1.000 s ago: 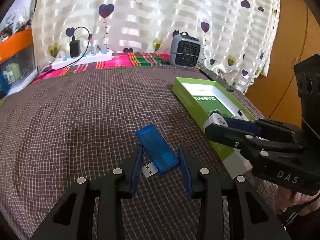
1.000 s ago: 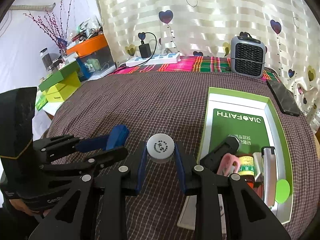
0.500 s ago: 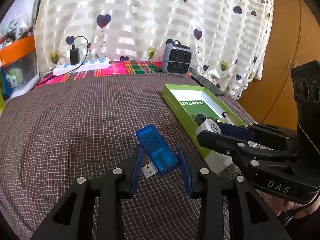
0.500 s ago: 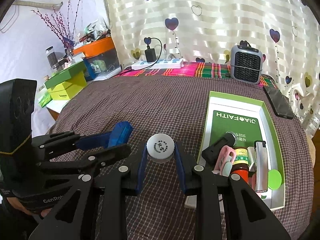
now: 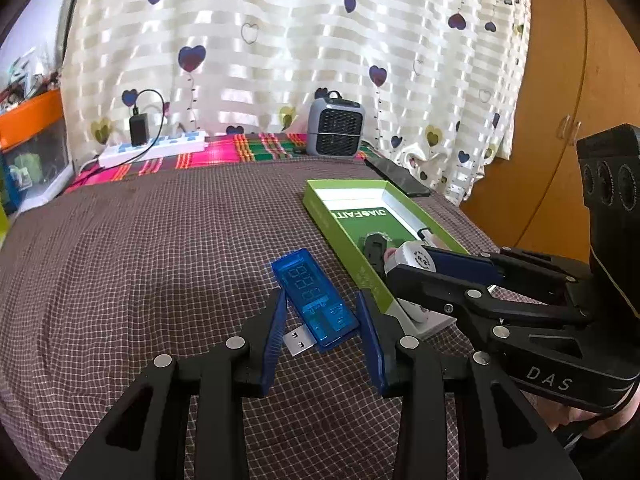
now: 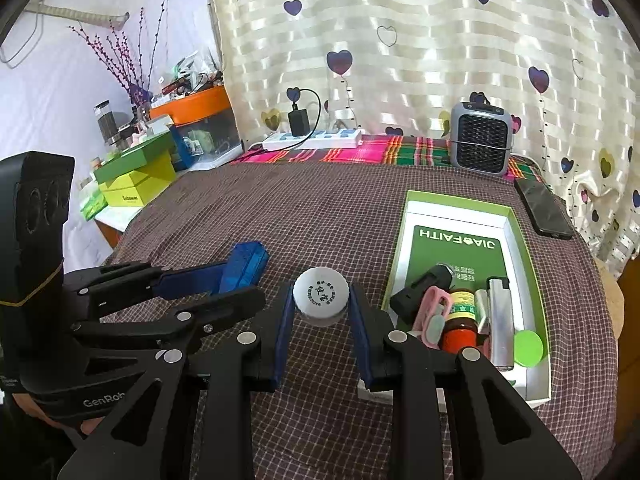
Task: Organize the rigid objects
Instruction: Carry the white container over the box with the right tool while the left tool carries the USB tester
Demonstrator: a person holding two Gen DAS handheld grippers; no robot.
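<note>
left hand-held gripper [image 5: 322, 320] pinching a blue usb meter [image 5: 314, 298] between its blue pads, plug end toward the camera, raised above the checked brown cloth [image 5: 140, 260] covering the tabletop. right hand-held gripper [image 6: 322, 314] clamped on a small white-capped jar [image 6: 321, 295], cap facing the lens, just left of the green box [image 6: 540, 280]. inside that box, at its near end: black clip [image 6: 420, 288], pink clip [image 6: 434, 308], brown bottle [image 6: 462, 320], silver lighter [image 6: 500, 320], green lid [image 6: 528, 342]. beyond, near the curtain: grey fan [image 6: 482, 140], white power strip [image 6: 312, 140], black phone [image 6: 542, 208].
</note>
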